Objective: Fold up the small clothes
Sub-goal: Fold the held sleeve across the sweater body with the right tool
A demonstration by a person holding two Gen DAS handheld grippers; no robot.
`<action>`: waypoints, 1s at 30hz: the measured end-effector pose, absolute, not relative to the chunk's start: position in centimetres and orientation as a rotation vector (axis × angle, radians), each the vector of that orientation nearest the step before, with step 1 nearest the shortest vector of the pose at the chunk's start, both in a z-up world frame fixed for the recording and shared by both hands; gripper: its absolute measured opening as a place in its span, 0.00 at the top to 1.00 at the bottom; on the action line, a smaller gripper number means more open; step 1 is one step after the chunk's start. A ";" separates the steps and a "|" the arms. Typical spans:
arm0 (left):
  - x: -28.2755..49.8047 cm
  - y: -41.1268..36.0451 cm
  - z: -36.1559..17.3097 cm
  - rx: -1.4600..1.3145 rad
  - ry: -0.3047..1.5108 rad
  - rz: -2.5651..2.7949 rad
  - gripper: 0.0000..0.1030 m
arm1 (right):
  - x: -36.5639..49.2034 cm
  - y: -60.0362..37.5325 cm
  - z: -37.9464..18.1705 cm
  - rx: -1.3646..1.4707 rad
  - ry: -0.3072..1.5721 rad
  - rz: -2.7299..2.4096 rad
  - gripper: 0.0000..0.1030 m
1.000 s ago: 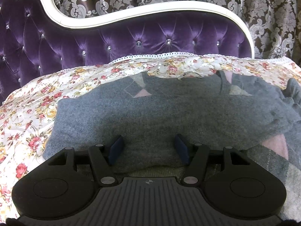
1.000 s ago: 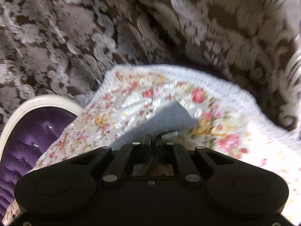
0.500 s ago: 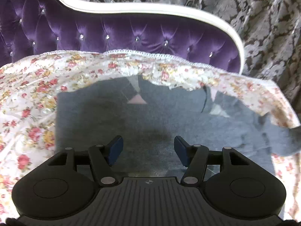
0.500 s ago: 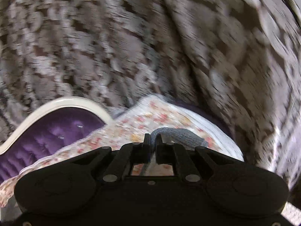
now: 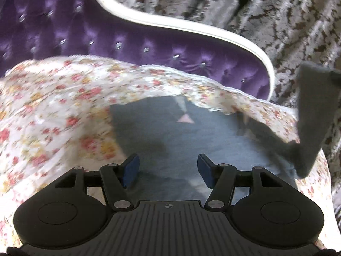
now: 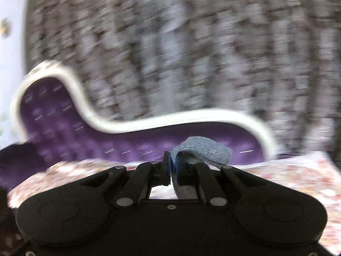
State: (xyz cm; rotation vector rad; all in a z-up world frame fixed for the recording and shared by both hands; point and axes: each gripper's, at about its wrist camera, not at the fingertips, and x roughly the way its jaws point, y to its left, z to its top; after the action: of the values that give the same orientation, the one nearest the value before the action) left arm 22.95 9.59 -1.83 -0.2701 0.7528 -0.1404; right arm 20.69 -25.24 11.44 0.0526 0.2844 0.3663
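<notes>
A grey knit sweater [image 5: 191, 140] with a pink diamond lies on the floral bedspread [image 5: 53, 117]. My left gripper [image 5: 168, 168] is open just above the sweater's near part, with nothing between its blue pads. My right gripper [image 6: 173, 166] is shut on a grey sleeve [image 6: 202, 149] and holds it up in the air. In the left wrist view that lifted sleeve [image 5: 313, 115] stretches up at the right edge, with a bit of the right gripper [image 5: 335, 77] at its top.
A purple tufted headboard [image 5: 64, 32] with a white curved frame [image 5: 191, 26] stands behind the bed. A brown and silver damask curtain [image 5: 277, 10] hangs behind it. The right wrist view is motion-blurred.
My right gripper has lifted the sleeve up off the bed and swung to face the headboard. My left gripper, still open, has shifted over the sweater, and the bedspread's far edge now bunches over the sweater's top.
</notes>
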 end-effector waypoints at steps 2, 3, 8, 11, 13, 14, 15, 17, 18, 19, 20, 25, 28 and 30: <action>22.5 10.8 -2.6 -0.303 0.761 -0.119 0.43 | 21.5 -20.5 9.3 -0.001 0.311 0.437 0.89; 22.3 11.4 -2.9 -0.318 0.767 -0.108 0.43 | 21.8 -18.3 8.0 -0.018 0.332 0.469 0.89; 21.3 13.5 -4.2 -0.345 0.779 -0.086 0.43 | 23.0 -9.7 -1.1 -0.100 0.461 0.596 0.84; 21.2 14.2 -4.0 -0.355 0.773 -0.081 0.43 | 22.1 -8.4 -4.9 -0.090 0.516 0.657 0.74; 21.3 14.0 -3.7 -0.354 0.763 -0.090 0.43 | 21.0 -8.8 -5.9 -0.068 0.533 0.665 0.50; 21.5 13.7 -3.5 -0.348 0.760 -0.099 0.43 | 20.5 -9.6 -6.1 -0.051 0.532 0.663 0.42; 21.7 13.2 -3.4 -0.339 0.761 -0.109 0.43 | 20.2 -10.4 -6.1 -0.040 0.527 0.658 0.41; 22.1 11.9 -3.2 -0.320 0.762 -0.133 0.43 | 18.8 -12.7 -6.2 -0.040 0.518 0.616 0.40; 22.3 11.2 -3.1 -0.312 0.763 -0.147 0.43 | 18.4 -13.5 -6.2 -0.042 0.519 0.593 0.39; 22.5 10.4 -3.1 -0.305 0.762 -0.163 0.43 | 18.3 -14.6 -6.3 -0.040 0.522 0.573 0.35; 22.6 9.6 -3.1 -0.299 0.760 -0.177 0.43 | 18.2 -15.5 -6.5 -0.031 0.528 0.553 0.31; 23.0 4.6 -3.0 -0.175 0.720 -0.229 0.43 | 17.7 -19.0 -7.7 0.024 0.545 0.502 0.31; 23.7 1.5 -3.1 -0.074 0.712 -0.245 0.43 | 17.8 -19.7 -7.8 0.062 0.560 0.494 0.31; 24.8 0.3 -3.6 -0.063 0.736 -0.227 0.43 | 17.9 -19.6 -7.3 0.080 0.567 0.503 0.31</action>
State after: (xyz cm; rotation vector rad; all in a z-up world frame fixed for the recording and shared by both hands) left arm 24.80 0.35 -3.65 -0.0631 0.7357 -0.2265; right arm 17.95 -19.58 -7.32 0.0803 0.5674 0.5027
